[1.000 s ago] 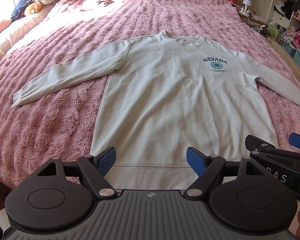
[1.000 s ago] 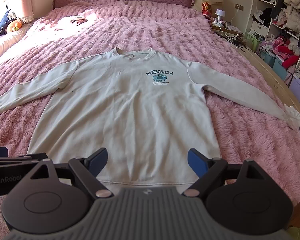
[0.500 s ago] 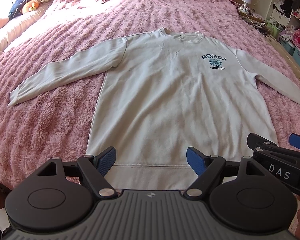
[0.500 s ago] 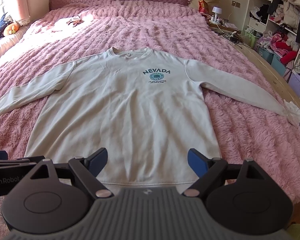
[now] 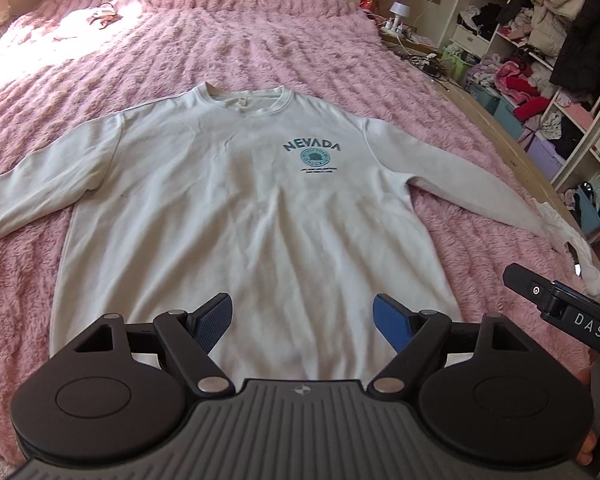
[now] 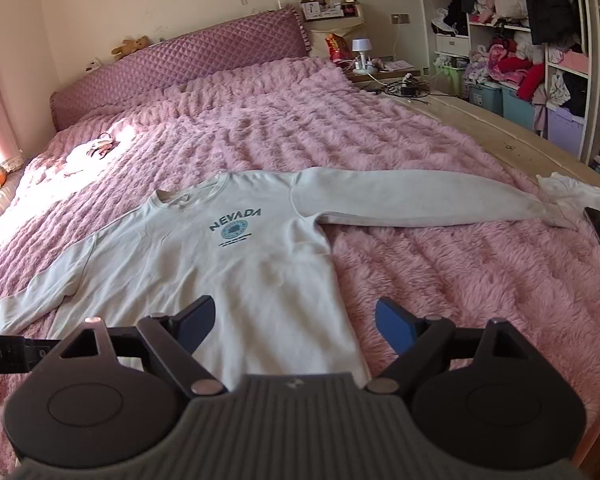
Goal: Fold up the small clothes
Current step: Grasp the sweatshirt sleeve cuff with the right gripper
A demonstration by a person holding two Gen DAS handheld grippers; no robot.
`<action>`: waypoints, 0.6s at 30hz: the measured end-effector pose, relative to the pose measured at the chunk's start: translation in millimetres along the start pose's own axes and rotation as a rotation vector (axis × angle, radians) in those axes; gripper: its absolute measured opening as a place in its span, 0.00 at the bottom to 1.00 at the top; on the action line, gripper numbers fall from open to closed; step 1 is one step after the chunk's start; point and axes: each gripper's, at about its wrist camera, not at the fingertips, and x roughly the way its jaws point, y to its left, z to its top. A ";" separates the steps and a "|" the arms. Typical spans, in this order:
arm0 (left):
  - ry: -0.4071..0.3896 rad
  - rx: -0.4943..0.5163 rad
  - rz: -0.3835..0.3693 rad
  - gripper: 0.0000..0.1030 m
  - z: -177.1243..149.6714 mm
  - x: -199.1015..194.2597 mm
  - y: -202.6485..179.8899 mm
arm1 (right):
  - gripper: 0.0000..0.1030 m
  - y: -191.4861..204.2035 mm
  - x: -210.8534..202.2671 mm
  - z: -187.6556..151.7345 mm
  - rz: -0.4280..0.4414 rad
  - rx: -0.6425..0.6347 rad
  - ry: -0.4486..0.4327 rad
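A cream NEVADA sweatshirt (image 5: pixel 252 208) lay face-up and flat on the pink fluffy bedspread (image 5: pixel 260 40), filling the middle of the left wrist view, collar toward the top of the frame and hem toward the bottom. Its long axis ran straight away from the left gripper (image 5: pixel 302 318), which hung low over the hem with its blue pads spread wide and nothing between them.

In the right wrist view the right gripper (image 6: pixel 294 322) was likewise wide open and empty, sitting above the hem's corner at lower centre. From there the right sleeve (image 6: pixel 412 204) stretched across the frame toward the right edge, its cuff ending beside a white garment (image 6: pixel 572 192) near the bed's edge.

The relation that mattered: that sleeve lay crosswise, up and to the right of the right gripper and well apart from it. This gripper looked the nearer one for bringing the sleeve in over the body, while the other sleeve (image 5: pixel 48 184) ran off the left edge of the left wrist view.
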 end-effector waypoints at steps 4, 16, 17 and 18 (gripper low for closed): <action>-0.048 0.054 -0.108 0.91 23.7 32.3 -25.9 | 0.81 -58.6 14.1 15.2 -0.067 0.087 -0.085; -0.059 0.121 -0.373 0.91 81.8 153.2 -108.7 | 0.65 -234.9 79.1 41.4 -0.281 0.397 -0.253; -0.046 0.118 -0.366 0.91 86.3 165.4 -114.3 | 0.60 -248.6 87.3 42.7 -0.280 0.433 -0.241; -0.038 0.118 -0.362 0.91 89.1 174.0 -118.3 | 0.59 -262.7 95.7 43.7 -0.270 0.470 -0.235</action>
